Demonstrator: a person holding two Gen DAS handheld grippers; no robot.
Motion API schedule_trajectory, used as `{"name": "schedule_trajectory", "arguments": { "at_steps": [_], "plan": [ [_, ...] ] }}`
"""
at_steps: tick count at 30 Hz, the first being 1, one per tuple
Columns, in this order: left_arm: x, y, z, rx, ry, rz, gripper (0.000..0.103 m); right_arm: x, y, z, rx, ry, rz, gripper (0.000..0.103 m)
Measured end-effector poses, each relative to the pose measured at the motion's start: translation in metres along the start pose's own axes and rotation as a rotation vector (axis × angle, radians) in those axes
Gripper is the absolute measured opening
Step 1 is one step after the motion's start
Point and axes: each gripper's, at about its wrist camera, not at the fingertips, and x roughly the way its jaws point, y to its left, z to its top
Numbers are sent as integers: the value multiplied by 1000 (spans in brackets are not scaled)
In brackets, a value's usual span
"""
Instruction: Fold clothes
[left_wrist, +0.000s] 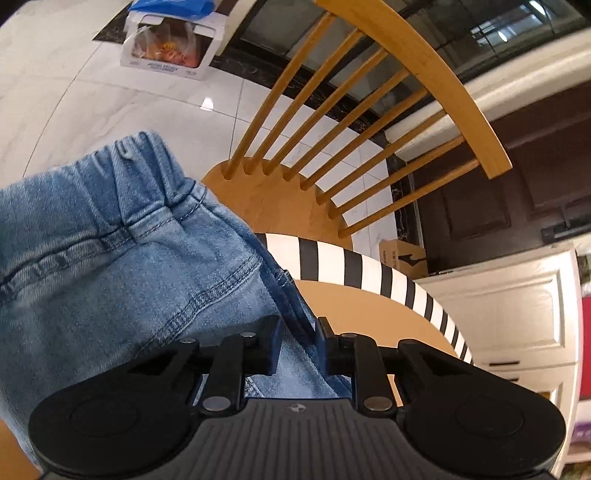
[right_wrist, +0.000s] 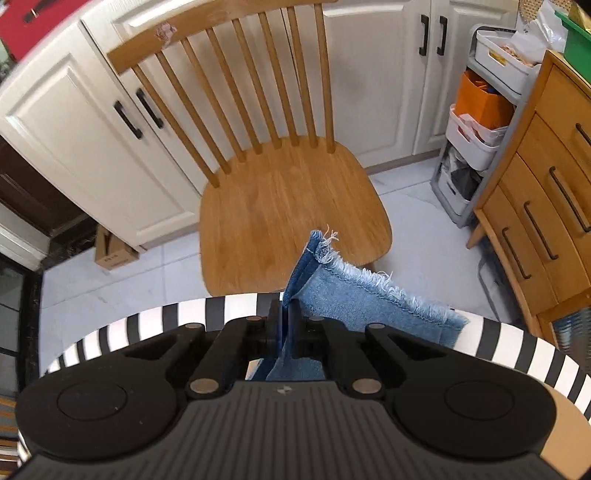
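A pair of light blue jeans (left_wrist: 110, 266) with an elastic waistband fills the left of the left wrist view, over the round table with its black and white striped rim (left_wrist: 369, 273). My left gripper (left_wrist: 298, 332) is shut on a fold of the jeans near the waist, its jaws a little apart with denim between them. In the right wrist view my right gripper (right_wrist: 287, 325) is shut on the frayed leg hem of the jeans (right_wrist: 369, 295), which stands up between the fingers above the striped table rim (right_wrist: 147, 325).
A wooden spindle-back chair (right_wrist: 288, 206) stands just past the table edge; another chair (left_wrist: 280, 195) shows in the left wrist view. White cabinets (right_wrist: 92, 110), a wooden dresser (right_wrist: 546, 206), a storage cart (right_wrist: 476, 140), a cardboard box (right_wrist: 114, 254) and a white box (left_wrist: 173, 44) stand around.
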Motion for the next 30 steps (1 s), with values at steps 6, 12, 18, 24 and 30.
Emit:
{"name": "schedule_trajectory", "arguments": {
  "at_steps": [6, 12, 18, 24, 30],
  "plan": [
    [-1, 4, 4, -26, 8, -18, 24, 16, -15, -5, 123, 9, -37, 23],
    [-27, -2, 11, 6, -92, -136, 33, -15, -57, 8, 207, -174, 119, 34],
    [-33, -11, -17, 79, 48, -270, 38, -15, -45, -12, -32, -43, 369, 20],
    [-1, -22, -53, 291, 66, -220, 38, -1, -3, -70, -274, -17, 291, 21],
    [-4, -16, -42, 336, -37, -227, 39, -62, 18, -120, -399, -121, 430, 42]
  ]
}}
